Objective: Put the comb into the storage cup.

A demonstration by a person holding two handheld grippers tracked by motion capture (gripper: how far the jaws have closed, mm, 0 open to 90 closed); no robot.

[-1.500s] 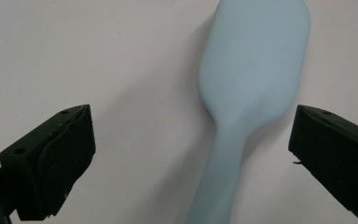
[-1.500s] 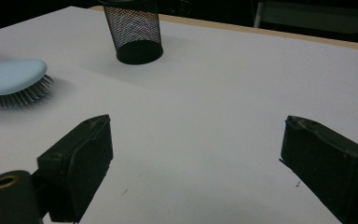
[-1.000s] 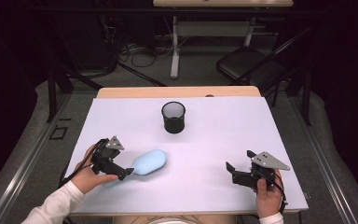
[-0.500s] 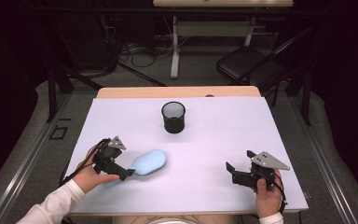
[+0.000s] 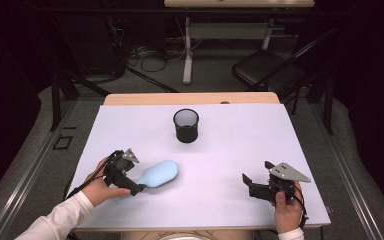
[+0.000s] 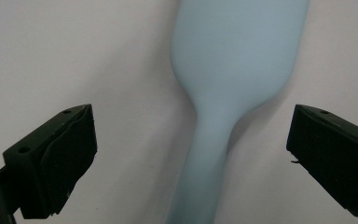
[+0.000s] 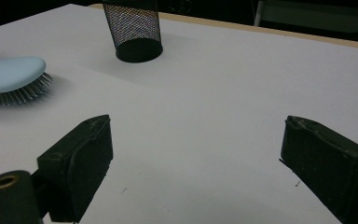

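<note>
While the left gripper [image 5: 136,189] straddles the hairbrush [image 6: 233,70] handle with jaws spread wide, nothing is gripped yet. Brush lies flat on the surface [image 5: 230,165], pickup undone; the right gripper [image 5: 246,181] waits, released.

A person wears long white sleeves [image 5: 60,220]. Each hand holds a black two-jaw gripper: the left gripper [image 5: 130,186] and right gripper [image 5: 250,181] both carry a grey three-cornered plate and trail a thin black cable.
</note>
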